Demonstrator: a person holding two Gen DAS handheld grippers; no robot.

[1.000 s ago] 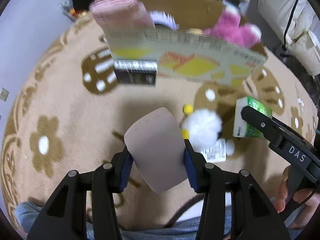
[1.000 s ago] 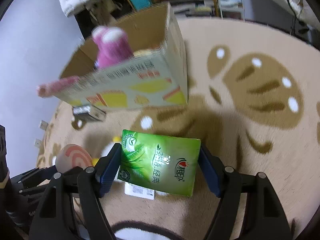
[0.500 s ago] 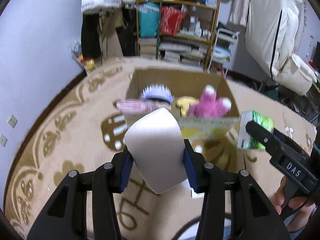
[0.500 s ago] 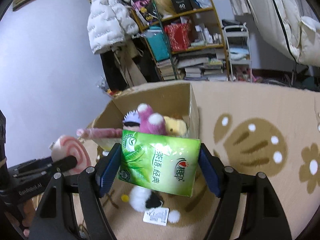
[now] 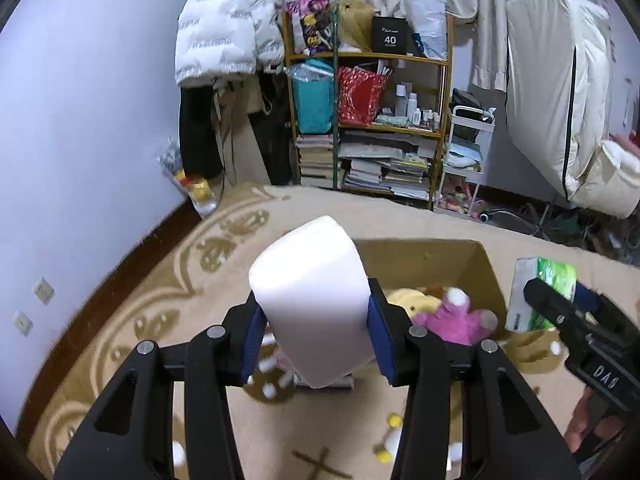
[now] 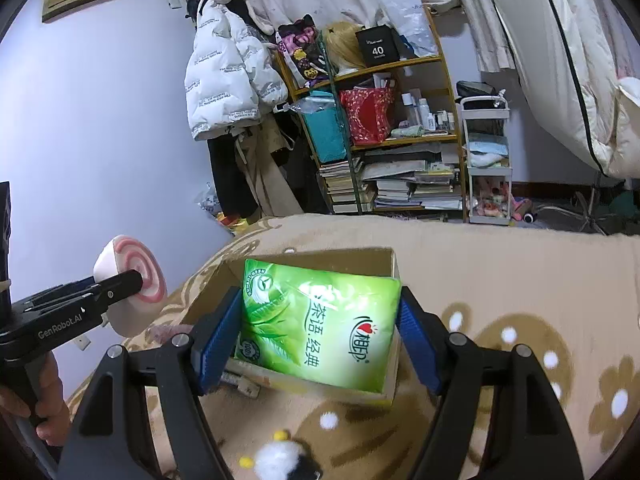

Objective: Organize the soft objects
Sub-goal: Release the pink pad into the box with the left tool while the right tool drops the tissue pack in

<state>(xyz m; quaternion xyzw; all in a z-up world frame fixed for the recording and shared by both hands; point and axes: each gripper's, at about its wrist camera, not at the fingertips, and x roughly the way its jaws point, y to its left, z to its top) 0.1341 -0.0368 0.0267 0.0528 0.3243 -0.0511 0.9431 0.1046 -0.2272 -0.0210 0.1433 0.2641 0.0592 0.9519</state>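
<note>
Left wrist view: the left gripper (image 5: pixel 316 334) is clamped on a smooth white roll (image 5: pixel 314 300), now raised higher, at frame centre before the cardboard box (image 5: pixel 486 270), where a fuzzy pink plush (image 5: pixel 456 322) is seen.

Right wrist view: the right gripper (image 6: pixel 320 344) grips a glossy green pack (image 6: pixel 316 324), lifted above the box (image 6: pixel 394 264), lower centre.

"GenRobot.AI" on left gripper (image 6: pixel 138 280)

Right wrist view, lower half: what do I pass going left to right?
Left gripper holding the swirl cushion → green tissue pack in the right gripper → flower-patterned carpet.
</note>
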